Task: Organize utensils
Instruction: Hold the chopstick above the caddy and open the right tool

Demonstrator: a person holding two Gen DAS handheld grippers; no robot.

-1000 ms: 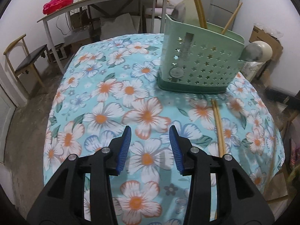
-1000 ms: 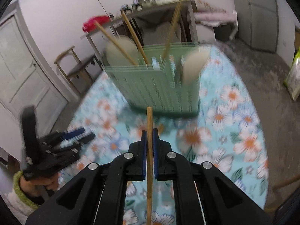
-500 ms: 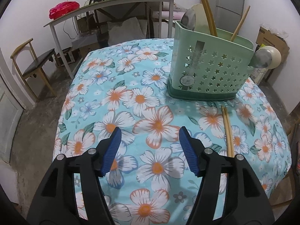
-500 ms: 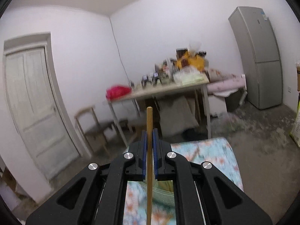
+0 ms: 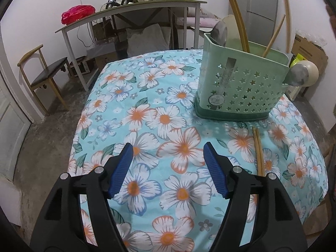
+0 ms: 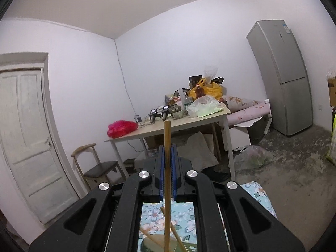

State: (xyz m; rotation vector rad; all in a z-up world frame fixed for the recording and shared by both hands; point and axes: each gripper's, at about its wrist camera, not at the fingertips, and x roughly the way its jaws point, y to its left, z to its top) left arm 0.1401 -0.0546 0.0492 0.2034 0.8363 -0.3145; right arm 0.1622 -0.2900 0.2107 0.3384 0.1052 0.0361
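**Utensil sorting mostly done, chopsticks left**

Left claw is empty, jaws opening, nothing between them, hovering over the flowered desk. Right of it, the green holder stands on the desk and already has spoons and several chopsticks upright in it. A loose pair of chopsticks lies flat on the cloth just in front of the holder, not yet sorted. Right claw is clenched on a single chopstick, held above the holder, which shows blurred under it. Judged: one in hand to drop in, then the pair.
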